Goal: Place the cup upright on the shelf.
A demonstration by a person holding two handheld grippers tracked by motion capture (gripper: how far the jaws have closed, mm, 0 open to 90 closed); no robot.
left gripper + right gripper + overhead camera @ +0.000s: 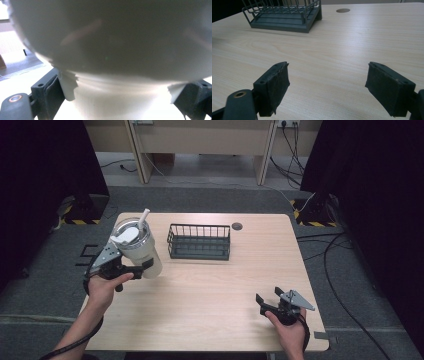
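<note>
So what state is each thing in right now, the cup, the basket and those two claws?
Tumbler: held by the left claw, tilted, lid on, straw in.
Wire basket: upright on the table, nothing in it.
Left claw: shut on the tumbler's lower body.
Right claw: open, holding nothing, low over the table's near right part.

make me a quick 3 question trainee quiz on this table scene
1. True or false: the left gripper is shut on the tumbler.
2. What sticks up from the tumbler's lid?
A. a spoon
B. a straw
C. a fork
3. Which gripper has open jaws with nothing between them?

Key
1. True; the jaws sit against both sides of its base.
2. B
3. The right gripper, low over the table, well short of the wire basket.
</note>
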